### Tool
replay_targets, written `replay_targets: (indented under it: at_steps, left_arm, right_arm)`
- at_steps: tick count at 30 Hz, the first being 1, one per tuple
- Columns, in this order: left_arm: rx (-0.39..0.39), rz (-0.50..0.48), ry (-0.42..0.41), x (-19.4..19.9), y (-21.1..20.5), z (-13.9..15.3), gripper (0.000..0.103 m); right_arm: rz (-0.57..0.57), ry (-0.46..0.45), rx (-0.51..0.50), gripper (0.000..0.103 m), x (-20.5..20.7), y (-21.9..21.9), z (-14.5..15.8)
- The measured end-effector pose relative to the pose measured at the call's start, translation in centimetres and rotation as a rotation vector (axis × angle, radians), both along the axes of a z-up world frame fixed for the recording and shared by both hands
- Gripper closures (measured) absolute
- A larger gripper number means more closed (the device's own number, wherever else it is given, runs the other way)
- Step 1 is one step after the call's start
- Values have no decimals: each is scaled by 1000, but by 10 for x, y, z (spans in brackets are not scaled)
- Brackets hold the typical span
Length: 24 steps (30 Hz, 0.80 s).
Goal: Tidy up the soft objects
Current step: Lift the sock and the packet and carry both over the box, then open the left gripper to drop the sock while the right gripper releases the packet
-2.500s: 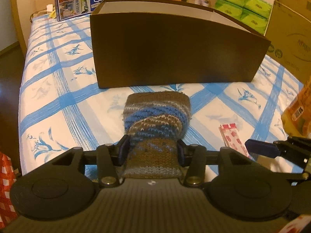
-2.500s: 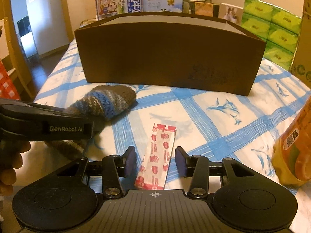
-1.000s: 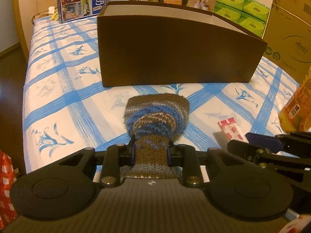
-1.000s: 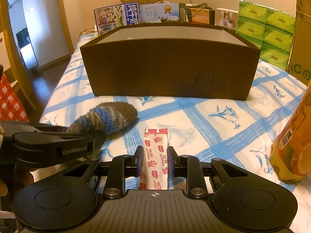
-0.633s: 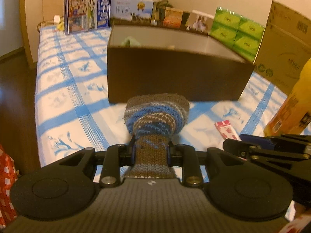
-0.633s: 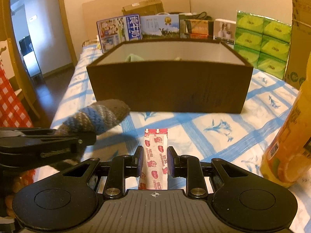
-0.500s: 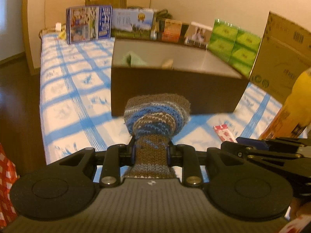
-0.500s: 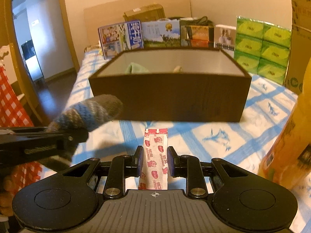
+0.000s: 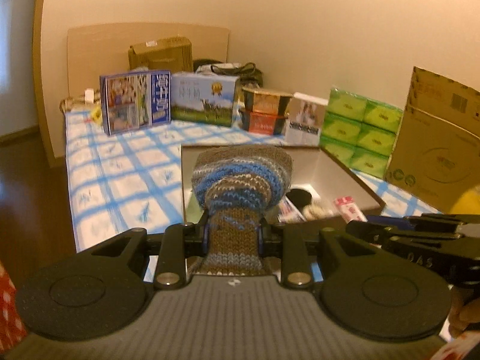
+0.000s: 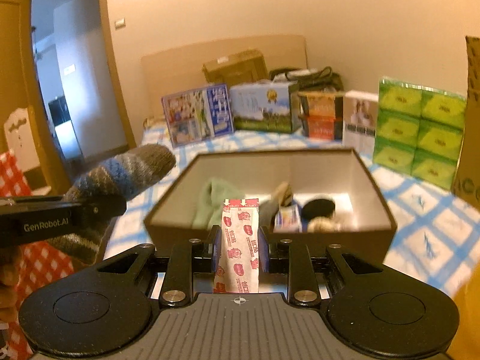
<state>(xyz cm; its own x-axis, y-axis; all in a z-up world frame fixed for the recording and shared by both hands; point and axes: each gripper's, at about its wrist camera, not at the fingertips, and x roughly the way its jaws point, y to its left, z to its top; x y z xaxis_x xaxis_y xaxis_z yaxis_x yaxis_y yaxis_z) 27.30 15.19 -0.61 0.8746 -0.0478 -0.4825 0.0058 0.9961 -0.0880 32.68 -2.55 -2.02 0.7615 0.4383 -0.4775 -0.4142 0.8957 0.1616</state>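
Observation:
My left gripper (image 9: 233, 234) is shut on a knitted brown-and-blue striped sock (image 9: 240, 180) and holds it in the air in front of the open brown box (image 9: 354, 180). My right gripper (image 10: 239, 247) is shut on a red-and-white printed packet (image 10: 240, 240), raised before the same box (image 10: 375, 180). The sock also shows in the right wrist view (image 10: 120, 177), at the left and in the left gripper (image 10: 99, 207). Inside the box lie a green cloth (image 10: 216, 201), a black round thing (image 10: 318, 207) and other small items.
The box stands on a bed with a blue-checked sheet (image 9: 120, 174). Cartons and boxes (image 9: 168, 105) line the headboard; green tissue packs (image 9: 360, 129) and a cardboard box (image 9: 435, 138) stand at the right. A red checked bag (image 10: 18, 174) is at the left.
Both grippers have shut on their items and lifted them off the bed. The views now look down into the open box from higher up.

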Motion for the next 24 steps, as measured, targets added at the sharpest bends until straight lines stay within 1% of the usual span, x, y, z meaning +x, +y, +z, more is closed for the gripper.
replay_targets:
  at_steps: [2,7,11,14,17,24]
  left_arm:
    - [14,4,-11,15,3,9,79]
    - [9,4,-9,54,10,23,79]
    - [6,4,5,85,14,30,79]
    - [4,-8,18,104,14,30,79]
    - [12,-19,38,120,11,25,79]
    - [0,-47,123,157,5,-1,78]
  right_arm:
    - [-7,-16,10,77,16,1,9]
    - [-36,-29,46,77,55,-1,25]
    - [-53,-22,48,77,82,1,28]
    - [-64,-7,31,77,101,3,23]
    - [-76,25,35,77,117,2,12]
    - [-114,110,23,77,151,2,-16]
